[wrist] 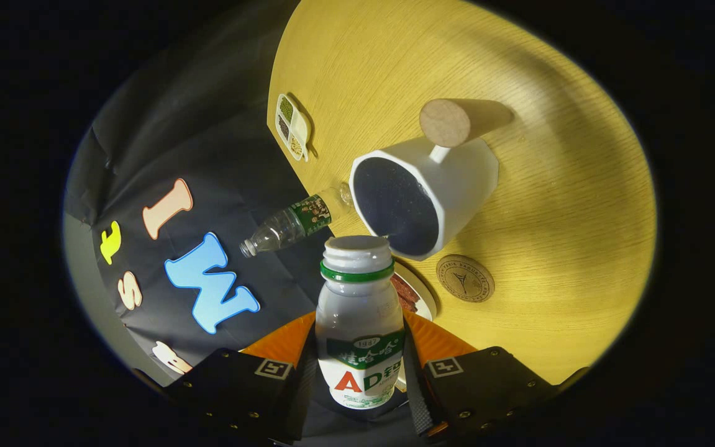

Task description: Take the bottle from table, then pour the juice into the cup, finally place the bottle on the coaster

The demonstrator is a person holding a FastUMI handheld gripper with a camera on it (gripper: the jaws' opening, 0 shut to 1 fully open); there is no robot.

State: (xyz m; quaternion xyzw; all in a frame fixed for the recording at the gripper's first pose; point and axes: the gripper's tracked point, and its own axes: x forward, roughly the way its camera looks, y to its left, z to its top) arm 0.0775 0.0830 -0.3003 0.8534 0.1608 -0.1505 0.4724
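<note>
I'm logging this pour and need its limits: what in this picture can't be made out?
- Juice level in the bottle: its cloudy wall and label hide it, gripper view.
- Contents of the cup: the dark inside shows no liquid line.
- Plate: mostly hidden behind the bottle held in the tool.
- Small divided dish: too small to tell its fillings.
- Clear bottle: its far end is behind the cup.

Round wooden table, black cloth wall.
</note>
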